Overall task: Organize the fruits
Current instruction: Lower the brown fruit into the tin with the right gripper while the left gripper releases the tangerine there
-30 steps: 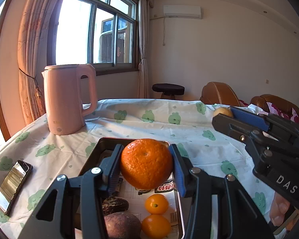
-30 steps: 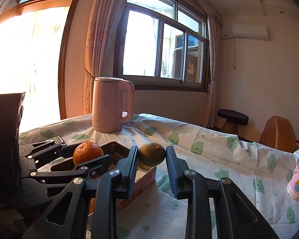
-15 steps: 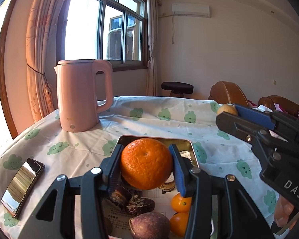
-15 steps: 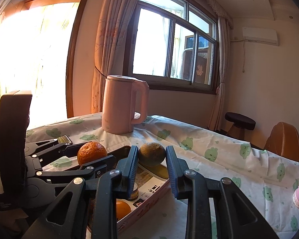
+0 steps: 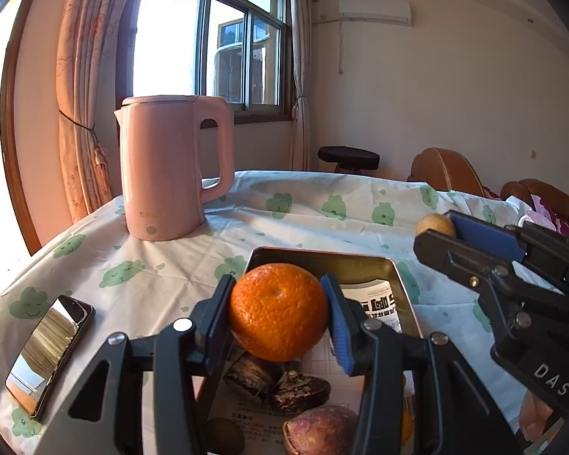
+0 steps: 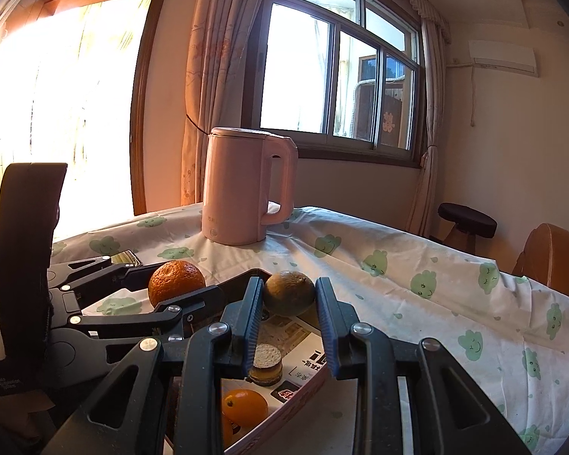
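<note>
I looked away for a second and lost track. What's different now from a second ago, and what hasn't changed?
Both grippers moved forward over the tray, toward the kettle, which looms larger. The left gripper stays shut on the orange; the right gripper stays shut on the brownish-green fruit. Nothing was let go. Kettle, phone and the fruit in the tray stayed put.

Round orange (image 5: pixel 278 311) held above metal tray (image 5: pixel 322 259), brownish-green fruit (image 6: pixel 289 292) held above tray's edge
</note>
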`<action>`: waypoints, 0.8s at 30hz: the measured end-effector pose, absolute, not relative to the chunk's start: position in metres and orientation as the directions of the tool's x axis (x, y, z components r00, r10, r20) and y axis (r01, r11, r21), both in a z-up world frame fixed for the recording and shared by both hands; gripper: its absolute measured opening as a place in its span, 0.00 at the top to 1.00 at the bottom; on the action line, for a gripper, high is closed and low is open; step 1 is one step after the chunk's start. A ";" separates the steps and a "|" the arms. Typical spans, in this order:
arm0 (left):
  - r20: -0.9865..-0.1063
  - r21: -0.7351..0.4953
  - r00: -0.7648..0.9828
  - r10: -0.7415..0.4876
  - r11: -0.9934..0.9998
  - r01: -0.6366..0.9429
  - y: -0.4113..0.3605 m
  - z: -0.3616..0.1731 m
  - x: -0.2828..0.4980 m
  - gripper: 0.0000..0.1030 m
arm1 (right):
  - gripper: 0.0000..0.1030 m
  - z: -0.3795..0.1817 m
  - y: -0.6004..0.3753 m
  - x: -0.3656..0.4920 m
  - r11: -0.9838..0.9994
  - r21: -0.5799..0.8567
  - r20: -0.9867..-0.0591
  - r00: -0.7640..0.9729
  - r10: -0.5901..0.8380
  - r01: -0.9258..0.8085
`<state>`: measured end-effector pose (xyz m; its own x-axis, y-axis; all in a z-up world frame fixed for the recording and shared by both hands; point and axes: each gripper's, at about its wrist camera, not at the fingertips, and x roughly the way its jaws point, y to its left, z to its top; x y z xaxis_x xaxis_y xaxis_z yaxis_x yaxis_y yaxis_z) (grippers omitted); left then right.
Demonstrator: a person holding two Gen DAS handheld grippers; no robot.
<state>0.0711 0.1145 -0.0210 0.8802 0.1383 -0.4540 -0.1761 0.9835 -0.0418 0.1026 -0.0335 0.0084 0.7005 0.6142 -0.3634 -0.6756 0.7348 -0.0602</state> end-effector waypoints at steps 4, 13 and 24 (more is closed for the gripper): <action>-0.471 -0.047 0.872 0.135 0.983 -0.178 0.119 -0.023 0.074 0.54 | 0.71 0.001 -0.027 0.107 0.734 -0.057 -0.387 0.692 0.609 -0.677; -0.518 -0.064 0.849 0.100 0.986 -0.155 0.122 -0.031 0.081 0.54 | 0.71 -0.015 -0.020 0.116 0.733 -0.037 -0.449 0.667 0.595 -0.679; -0.556 -0.059 0.826 0.088 0.988 -0.145 0.119 -0.040 0.088 0.54 | 0.71 -0.033 -0.015 0.122 0.737 -0.026 -0.531 0.634 0.562 -0.675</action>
